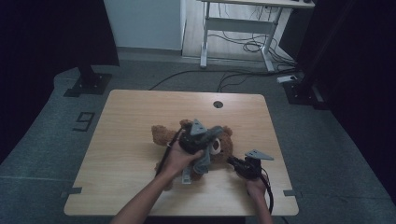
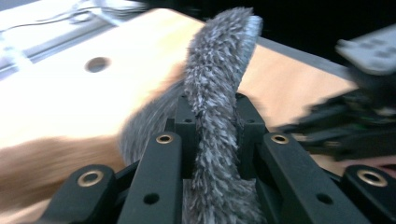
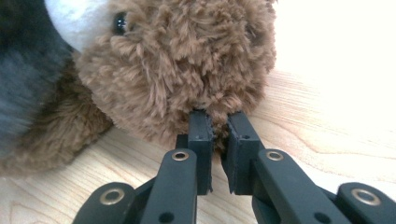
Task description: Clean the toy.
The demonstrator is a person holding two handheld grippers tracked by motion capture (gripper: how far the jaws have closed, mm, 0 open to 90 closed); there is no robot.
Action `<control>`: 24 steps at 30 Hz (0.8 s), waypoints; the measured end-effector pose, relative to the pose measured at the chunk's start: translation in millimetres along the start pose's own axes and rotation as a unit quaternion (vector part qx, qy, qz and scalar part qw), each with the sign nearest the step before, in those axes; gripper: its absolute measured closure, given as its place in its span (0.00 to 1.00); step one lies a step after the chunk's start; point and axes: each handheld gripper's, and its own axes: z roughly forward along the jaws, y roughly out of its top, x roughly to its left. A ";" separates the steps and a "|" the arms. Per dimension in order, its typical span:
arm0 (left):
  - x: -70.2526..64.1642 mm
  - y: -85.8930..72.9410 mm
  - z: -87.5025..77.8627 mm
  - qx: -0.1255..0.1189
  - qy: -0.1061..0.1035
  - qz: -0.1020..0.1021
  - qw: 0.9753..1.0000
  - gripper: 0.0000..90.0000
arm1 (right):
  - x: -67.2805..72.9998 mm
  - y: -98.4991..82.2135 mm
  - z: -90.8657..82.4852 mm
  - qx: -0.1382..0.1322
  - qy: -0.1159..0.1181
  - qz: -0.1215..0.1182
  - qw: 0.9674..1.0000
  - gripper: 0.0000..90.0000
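While teddy bear (image 1: pixel 223 140) lies mid-table — edges distant.

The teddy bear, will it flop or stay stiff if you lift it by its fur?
Probably floppy: the teddy bear looks soft and shaggy, and the right gripper pinches only a tuft. It likely won't roll, lying sprawled on the table. The grey cloth bends over, so it is limp too.

Left hand-held gripper (image 1: pixel 205 140) and right hand-held gripper (image 1: pixel 232 161) both clamped shut.
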 end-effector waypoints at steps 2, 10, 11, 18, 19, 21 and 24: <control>23.9 -10.3 -8.4 0.017 0.026 -0.017 0.999 0.84 | -0.1 0.1 0.0 0.000 0.000 0.000 1.000 0.91; 76.9 -47.5 -27.3 0.036 0.052 -0.089 0.994 0.84 | 0.7 -0.2 0.0 -0.001 -0.001 0.001 1.000 0.91; 76.9 -47.5 -27.3 0.036 0.052 -0.089 0.994 0.84 | 0.7 -0.2 0.0 -0.001 -0.001 0.001 1.000 0.91; 96.8 -67.1 -40.4 0.043 0.084 -0.111 0.989 0.84 | 1.3 -0.3 0.0 -0.001 0.001 0.001 1.000 0.91; 99.9 -69.2 -41.3 0.046 0.087 -0.115 0.988 0.84 | 1.4 -0.4 0.0 -0.001 0.001 0.001 1.000 0.91; 105.1 -72.5 -43.1 0.049 0.090 -0.124 0.987 0.84 | 1.7 -0.5 0.0 -0.001 0.002 0.002 1.000 0.91; 107.4 -70.6 -46.1 0.045 0.090 -0.128 0.987 0.84 | 1.8 -0.4 0.3 -0.002 0.001 0.002 1.000 0.91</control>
